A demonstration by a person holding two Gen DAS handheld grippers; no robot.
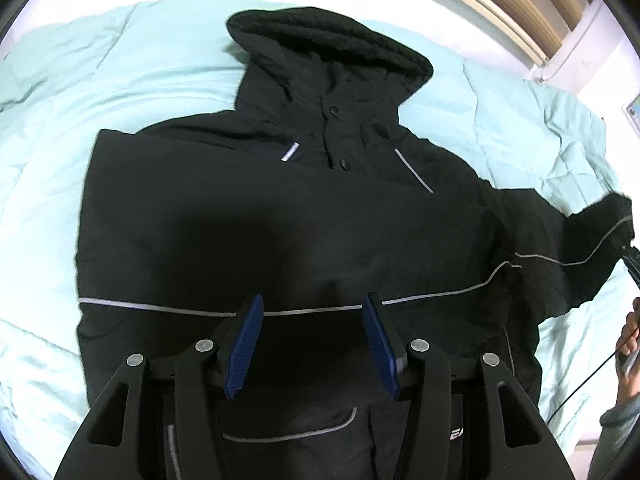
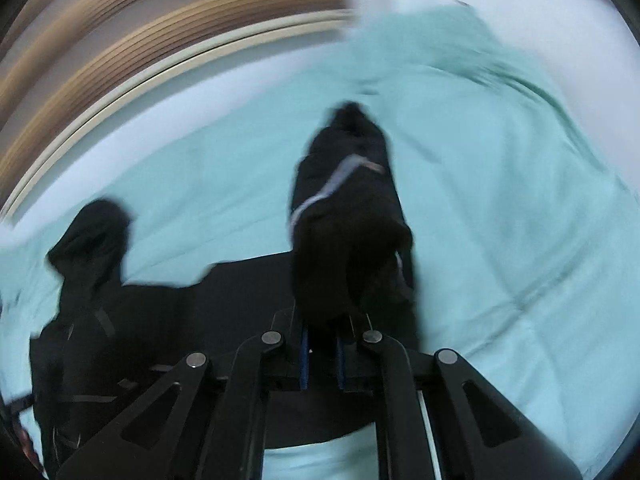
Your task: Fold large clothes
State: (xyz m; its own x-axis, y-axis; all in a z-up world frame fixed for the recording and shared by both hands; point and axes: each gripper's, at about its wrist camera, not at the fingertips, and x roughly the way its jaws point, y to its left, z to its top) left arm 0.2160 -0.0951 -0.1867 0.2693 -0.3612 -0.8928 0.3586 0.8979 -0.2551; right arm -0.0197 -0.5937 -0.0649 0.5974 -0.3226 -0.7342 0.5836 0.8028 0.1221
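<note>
Right gripper (image 2: 320, 354) clamps the jacket (image 1: 280, 220) sleeve (image 2: 348, 216), lifted ahead; left gripper (image 1: 312, 344) hovers open above. Sleeve fold underway: next, carry it across.

Black hooded jacket (image 1: 280, 208) front-up on bed, one sleeve (image 2: 348, 208) lifted.

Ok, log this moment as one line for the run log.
left hand-held gripper: open above jacket | right hand-held gripper: shut on sleeve, lifted | bed cover: under jacket
</note>
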